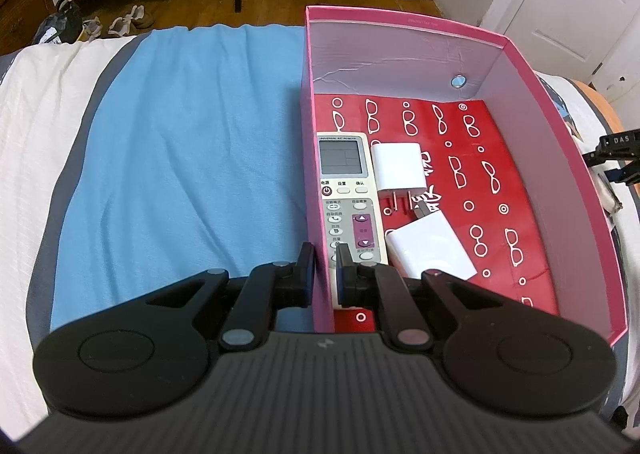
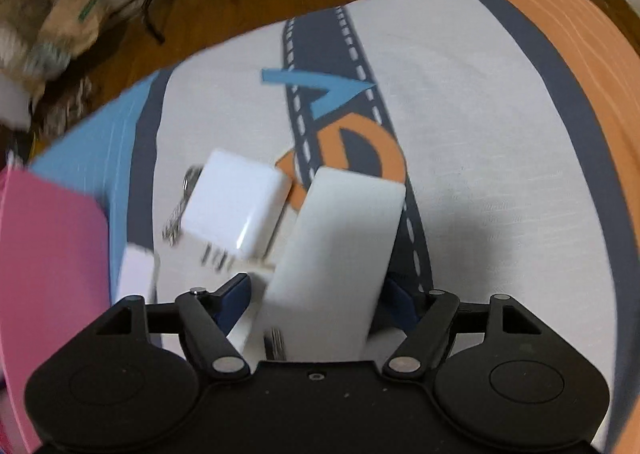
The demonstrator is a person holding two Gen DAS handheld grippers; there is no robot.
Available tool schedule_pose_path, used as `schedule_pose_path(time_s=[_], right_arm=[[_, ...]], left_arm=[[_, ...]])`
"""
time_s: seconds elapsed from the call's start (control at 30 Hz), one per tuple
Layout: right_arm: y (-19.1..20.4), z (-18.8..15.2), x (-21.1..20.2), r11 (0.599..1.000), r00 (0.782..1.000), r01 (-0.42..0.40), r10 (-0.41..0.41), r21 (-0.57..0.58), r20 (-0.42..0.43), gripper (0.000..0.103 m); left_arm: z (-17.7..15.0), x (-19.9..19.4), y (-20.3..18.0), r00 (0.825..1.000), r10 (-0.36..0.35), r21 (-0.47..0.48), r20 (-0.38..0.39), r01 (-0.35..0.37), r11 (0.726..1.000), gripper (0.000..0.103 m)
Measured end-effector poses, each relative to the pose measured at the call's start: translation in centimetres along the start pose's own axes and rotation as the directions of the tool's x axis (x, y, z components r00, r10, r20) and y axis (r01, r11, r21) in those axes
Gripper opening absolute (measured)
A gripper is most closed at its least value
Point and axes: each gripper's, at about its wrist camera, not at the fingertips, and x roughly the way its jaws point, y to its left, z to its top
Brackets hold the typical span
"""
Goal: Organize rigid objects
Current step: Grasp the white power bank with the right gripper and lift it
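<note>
Gripping the near left wall of the pink box [image 1: 560, 158], our left tool [image 1: 322, 266] has its fingers pinched together on that thin wall, one finger outside and one inside. Just beyond the inside finger, a remote [image 1: 346, 198] lies flat along the box's left wall on a red sheet printed with white glasses [image 1: 500, 158]. Beside the remote sit two white chargers: one [image 1: 398, 170] toward the middle of the box floor with its prongs pointing at us, the other [image 1: 430, 250] nearer our edge. The box rests on a bed, with a blue cloth [image 1: 180, 154] spread to its left.

Our right tool [image 2: 316, 294] has its fingers apart, and a long white block [image 2: 340, 254] stands between them; the picture is blurred, so we cannot tell whether the pads touch it. Just left of the block, a white charger [image 2: 236, 206] lies on the bedsheet [image 2: 500, 174], its prongs toward us. A pink corner of the box shows at the left edge of that view.
</note>
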Motion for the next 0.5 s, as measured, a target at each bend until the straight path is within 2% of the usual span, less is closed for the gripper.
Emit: schedule_pose_path(time_s=[0.23, 0.5], right_arm=[[-1.0, -1.3, -2.7, 0.996, 0.988, -0.086, 0.085, 0.005, 0.126, 0.059], [0.1, -4.5, -6.5, 0.987, 0.949, -0.120, 0.145, -0.105, 0.279, 0.059]], left_arm=[[0.0, 0.0, 0.2, 1.000, -0.008, -0.007, 0.001, 0.008, 1.000, 0.008], [0.0, 0.0, 0.3, 1.000, -0.008, -0.013, -0.001, 0.008, 1.000, 0.008]])
